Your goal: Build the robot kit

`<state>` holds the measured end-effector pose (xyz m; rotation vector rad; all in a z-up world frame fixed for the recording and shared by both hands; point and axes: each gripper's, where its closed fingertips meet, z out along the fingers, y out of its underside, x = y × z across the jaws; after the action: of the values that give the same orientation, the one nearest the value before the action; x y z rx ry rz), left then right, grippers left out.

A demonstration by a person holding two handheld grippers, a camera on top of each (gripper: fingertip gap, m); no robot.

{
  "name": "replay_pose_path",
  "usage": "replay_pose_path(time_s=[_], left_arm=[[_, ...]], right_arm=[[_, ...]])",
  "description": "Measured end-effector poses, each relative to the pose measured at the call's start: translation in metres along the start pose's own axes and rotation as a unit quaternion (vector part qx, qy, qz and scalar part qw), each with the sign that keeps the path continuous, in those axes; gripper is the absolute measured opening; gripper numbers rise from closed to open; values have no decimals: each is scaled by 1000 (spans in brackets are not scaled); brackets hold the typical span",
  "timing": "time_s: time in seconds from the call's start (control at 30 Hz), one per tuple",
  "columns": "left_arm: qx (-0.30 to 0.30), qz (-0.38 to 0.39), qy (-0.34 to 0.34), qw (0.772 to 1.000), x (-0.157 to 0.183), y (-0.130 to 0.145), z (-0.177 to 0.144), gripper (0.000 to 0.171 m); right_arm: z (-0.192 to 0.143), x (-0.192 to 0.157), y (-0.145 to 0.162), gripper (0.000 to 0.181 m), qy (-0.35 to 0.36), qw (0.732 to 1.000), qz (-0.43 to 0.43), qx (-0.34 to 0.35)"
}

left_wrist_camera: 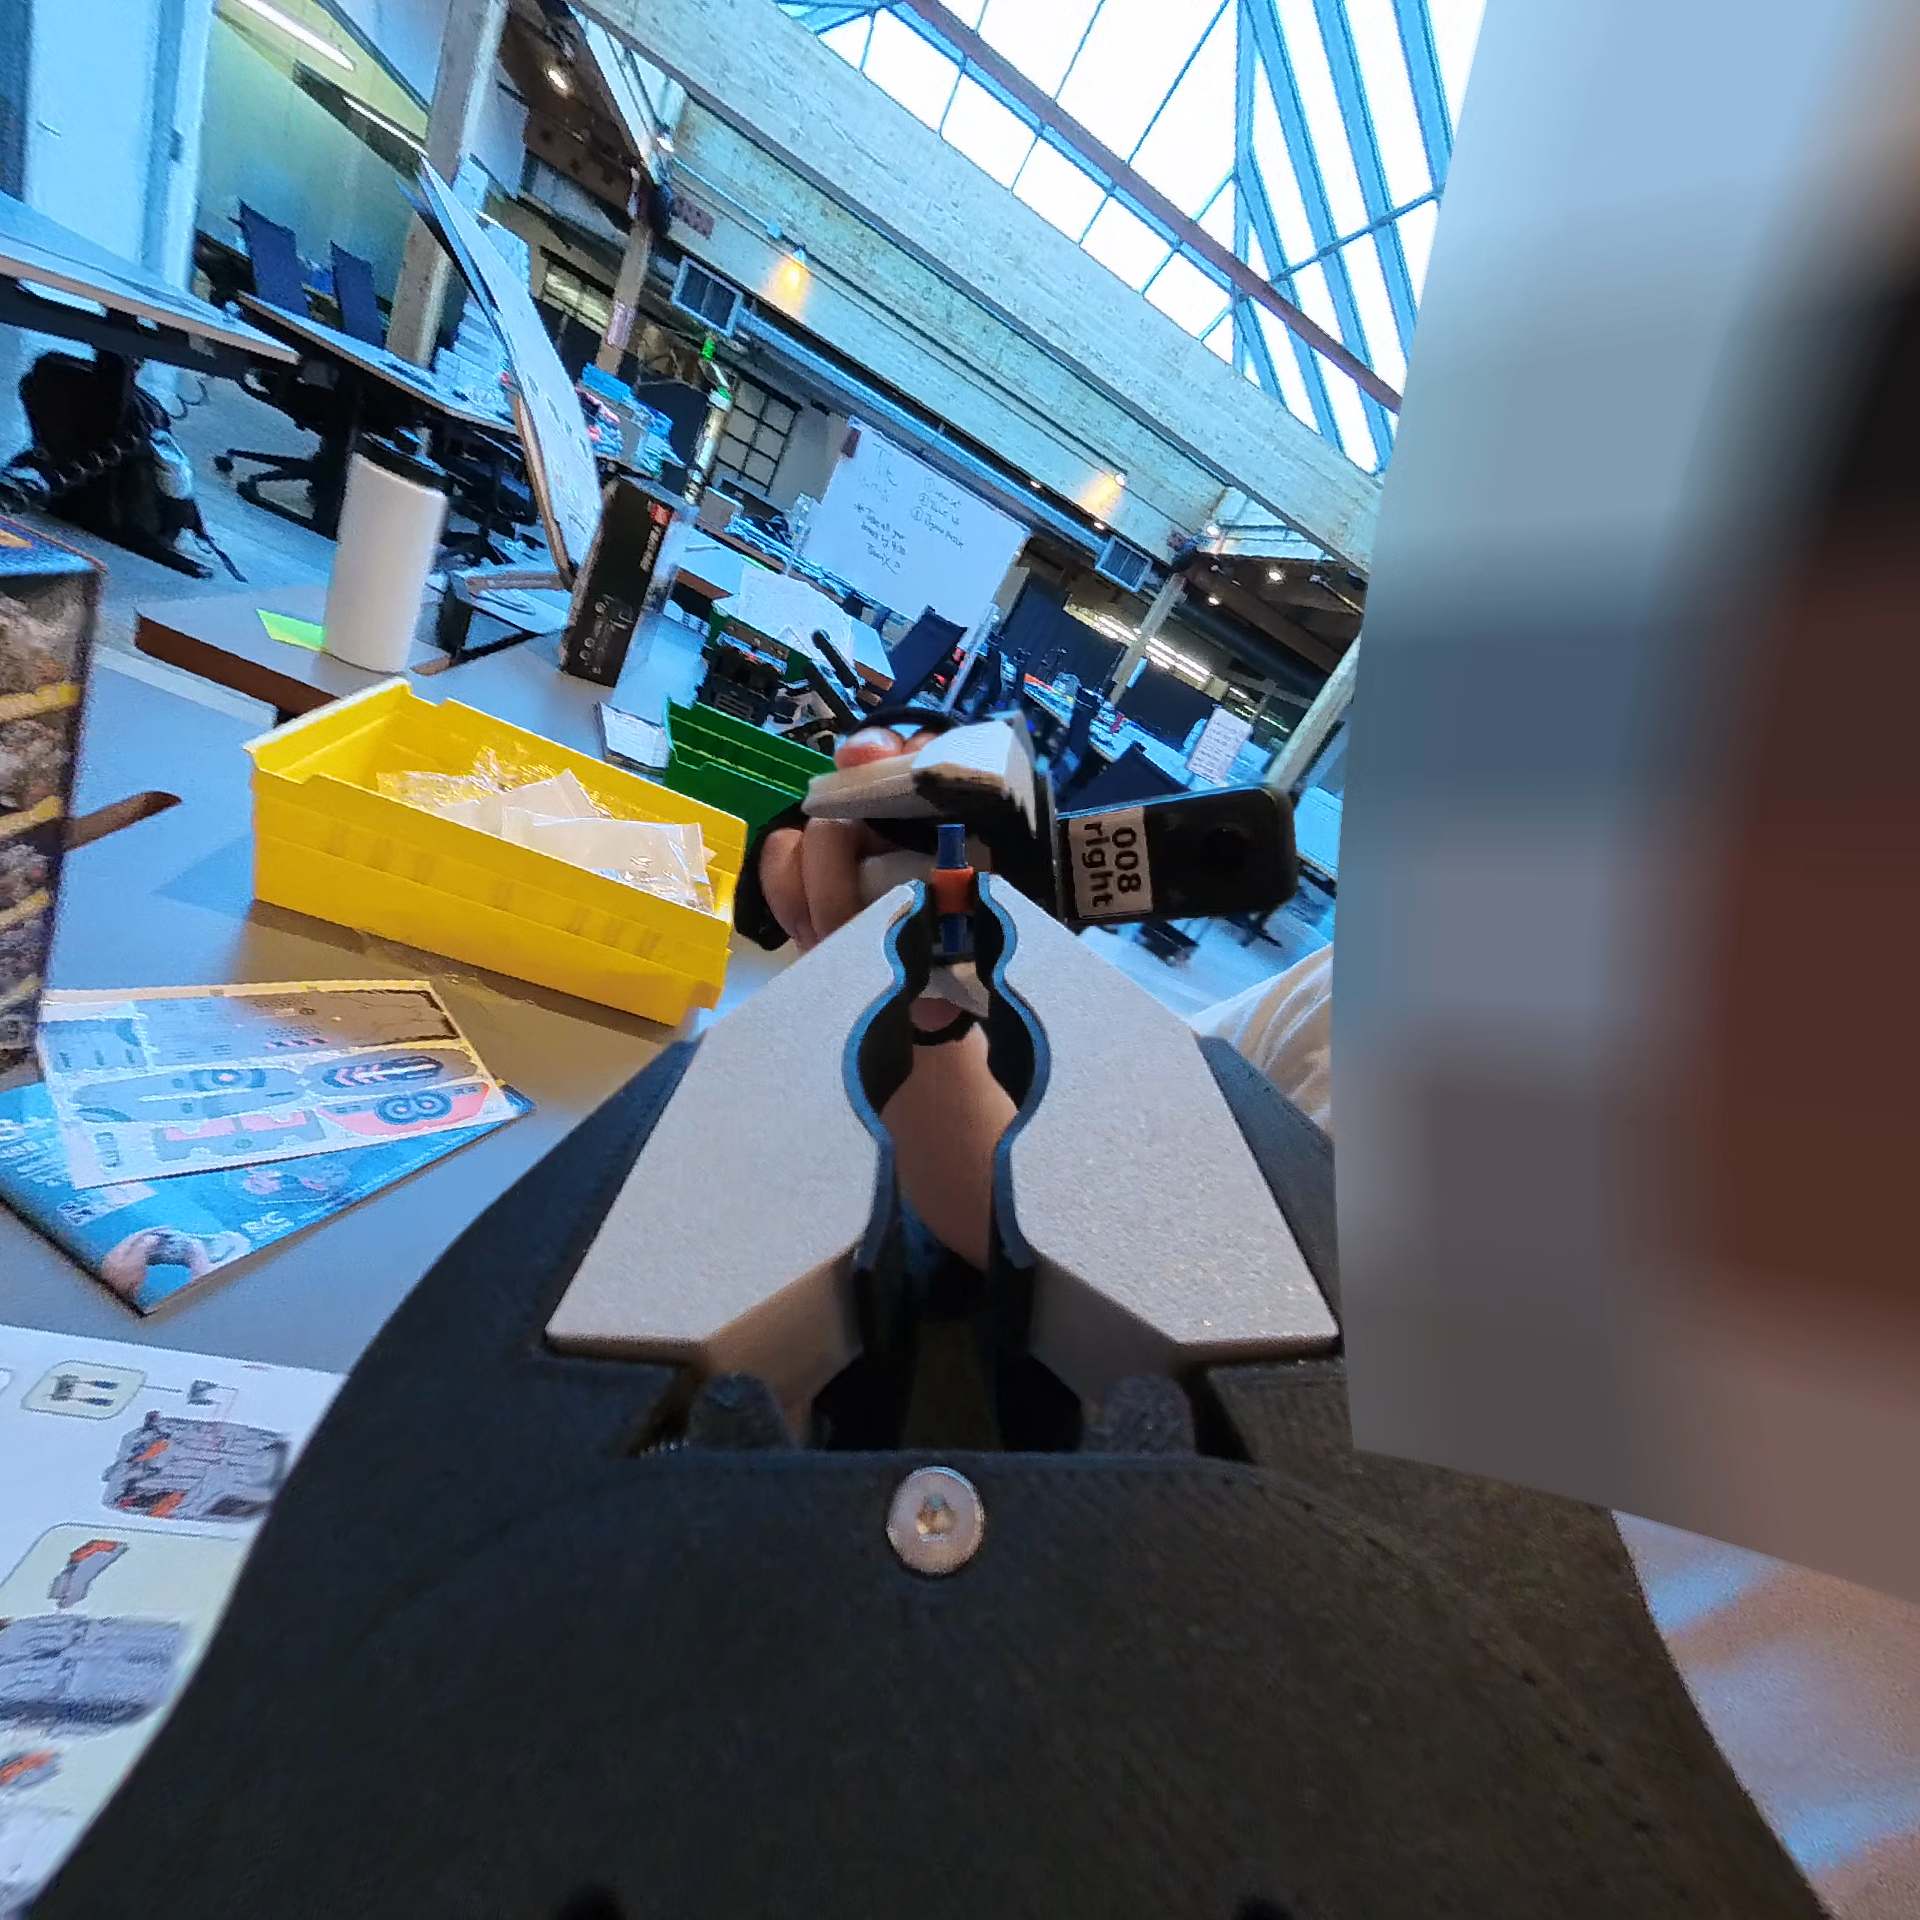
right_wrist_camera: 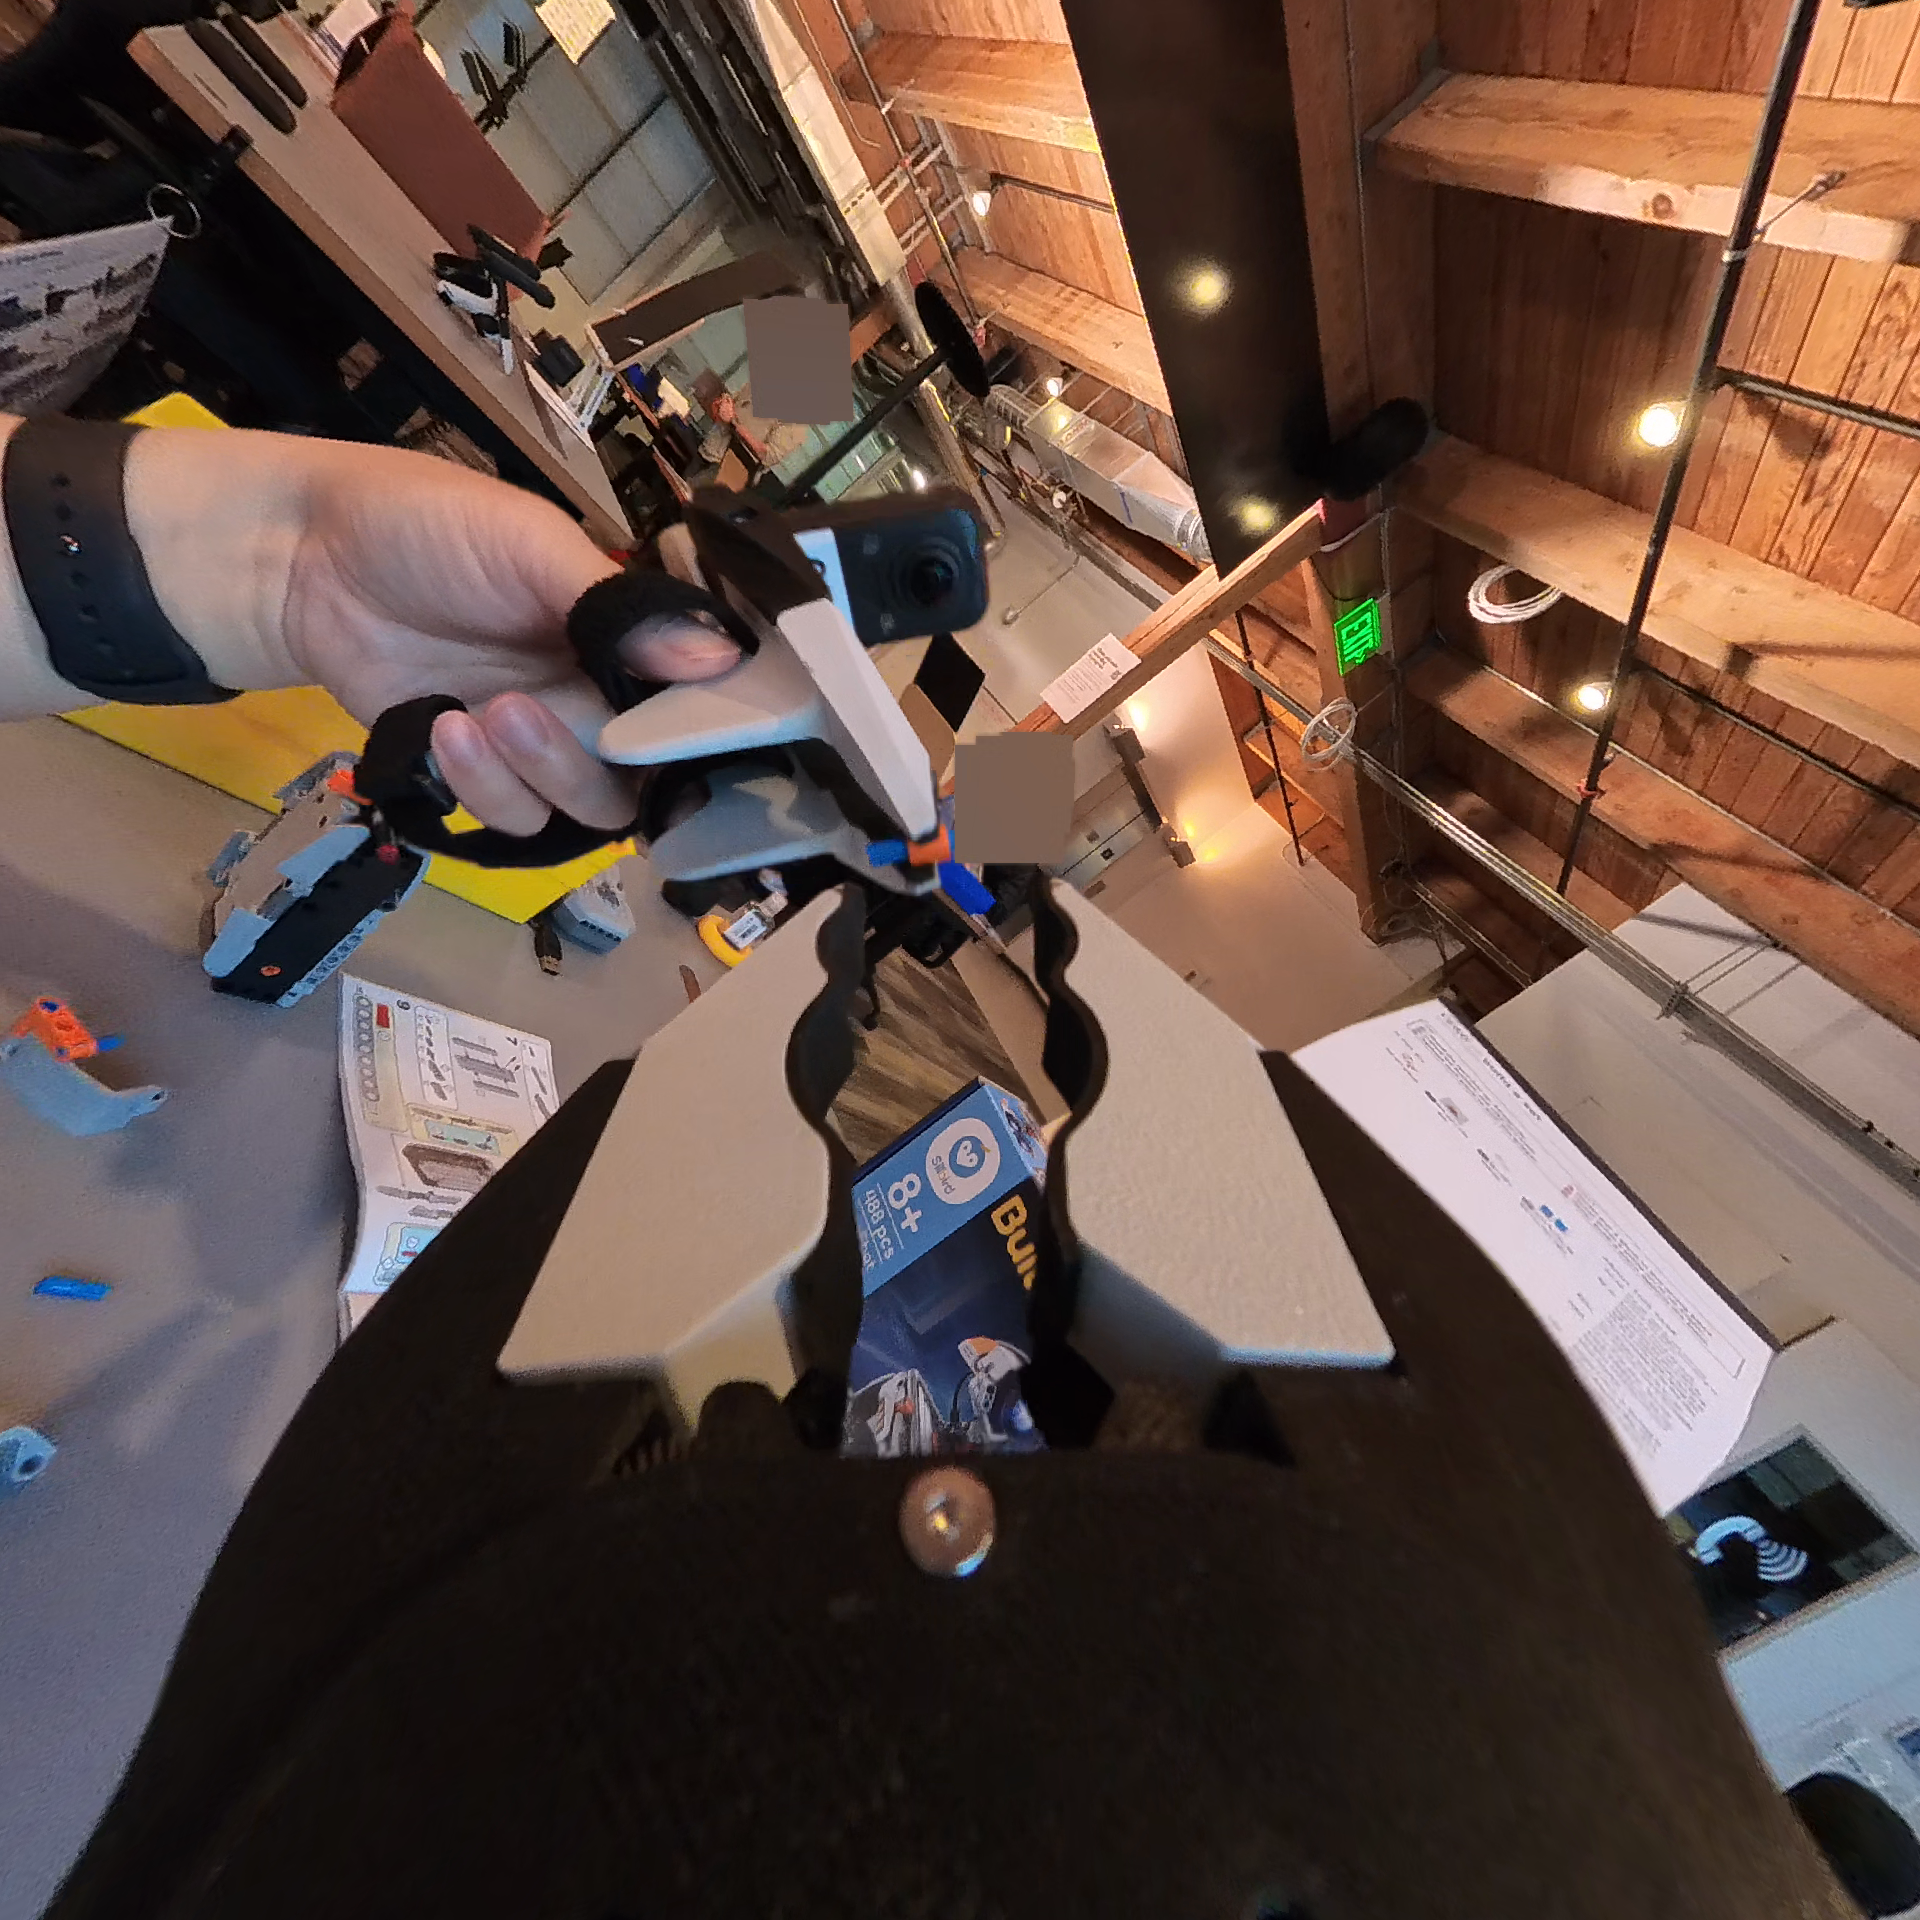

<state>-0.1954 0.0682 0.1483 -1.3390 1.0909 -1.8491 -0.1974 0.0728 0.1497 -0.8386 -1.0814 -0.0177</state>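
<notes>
Here, both grippers are raised above the table and face each other, tips almost meeting.

Left gripper (left_wrist_camera: pixel 948 896): pale grey wedge-shaped fingers with a grainy matte surface, black wavy inner edges, black textured body with a bright screw head. Tips pinched narrow on a small piece (left_wrist_camera: pixel 950 883) — a thin blue axle through an orange bush. The axle stands upright and sticks out above and below the tips. A hand (right_wrist_camera: pixel 436 582) with a black wristband grips this tool through black fabric loops.

Right gripper (right_wrist_camera: pixel 940 914): same build. Its fingers stand apart with a clear gap and hold nothing; the blue and orange piece sits just beyond its tips, apart from them.

Table, left wrist view: a yellow plastic bin (left_wrist_camera: pixel 488 862) with ribbed walls, holding crinkled clear bags, lies left of the tools; a green bin (left_wrist_camera: pixel 732 758) just beyond it. A white cylindrical bottle (left_wrist_camera: pixel 382 566) stands farther off. A glossy sticker sheet (left_wrist_camera: pixel 260 1070) lies flat on a blue booklet near the left edge.

Table, right wrist view: a grey and black part-built model (right_wrist_camera: pixel 312 894) lies under the hand; loose grey, orange and blue bricks are scattered left. A folded instruction sheet (right_wrist_camera: pixel 436 1122) lies nearer. A blue box (right_wrist_camera: pixel 951 1195) shows through the finger gap.

Open grey tabletop remains between the sheets and the model.
</notes>
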Motion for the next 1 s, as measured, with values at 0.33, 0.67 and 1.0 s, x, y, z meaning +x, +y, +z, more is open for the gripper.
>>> replay_pose_path(time_s=[0.33,0.67,1.0], left_arm=[[92,121,-165,975,-13,-45,-86,5],[116,142,-191,964,-4,-55,-102,5],[123,160,-222,954,-2,-60,-113,5]], right_arm=[[-16,34,41,33,36,995,58,-68],[-1,-6,71,34,-55,982,90,-155],[6,-26,88,36,-88,974,94,-185]])
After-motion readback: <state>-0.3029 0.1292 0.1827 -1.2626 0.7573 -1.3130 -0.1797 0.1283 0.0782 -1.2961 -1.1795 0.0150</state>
